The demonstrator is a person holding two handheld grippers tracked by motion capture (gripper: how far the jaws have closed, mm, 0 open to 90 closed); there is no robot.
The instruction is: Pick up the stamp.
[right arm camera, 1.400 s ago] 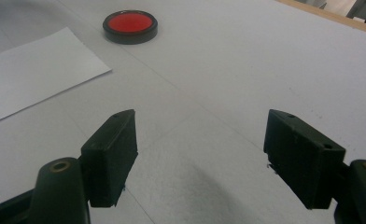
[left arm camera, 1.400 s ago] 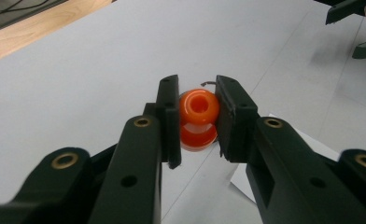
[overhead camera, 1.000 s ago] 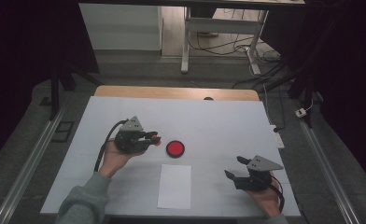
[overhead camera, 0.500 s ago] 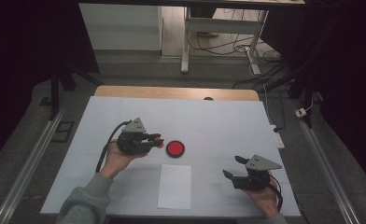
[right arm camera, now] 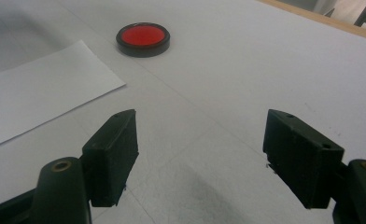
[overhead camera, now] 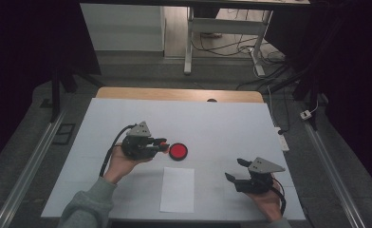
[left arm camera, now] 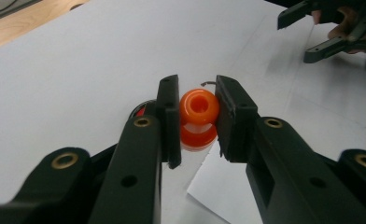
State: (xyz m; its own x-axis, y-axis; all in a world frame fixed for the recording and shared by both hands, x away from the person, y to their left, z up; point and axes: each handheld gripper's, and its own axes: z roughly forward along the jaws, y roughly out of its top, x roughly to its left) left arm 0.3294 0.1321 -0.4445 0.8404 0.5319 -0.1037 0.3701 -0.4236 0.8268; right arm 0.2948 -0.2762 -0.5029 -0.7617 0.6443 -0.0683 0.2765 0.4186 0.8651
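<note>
Taking the red pad [overhead camera: 178,151] as the landmark: the left tool [left arm camera: 197,116] sits just left of it, its jaws clamped on a small orange stamp [left arm camera: 199,116] (a knobbed, spool-like piece, seen end-on in the left gripper view). The stamp's far end points toward the pad, just short of its rim, and whether it touches cannot be told.

The likely step is inking. To do it well, bring the stamp's face square over the pad's red centre, press straight down and lift straight up, keeping the grip firm so the round body does not roll between the jaws.

The paper [overhead camera: 177,189] lies on the desk [overhead camera: 231,123] below the pad, nearer the person.

Right of the pad and nearer the person, the right tool [right arm camera: 200,156] hangs wide apart and empty; it could steady the paper.
</note>
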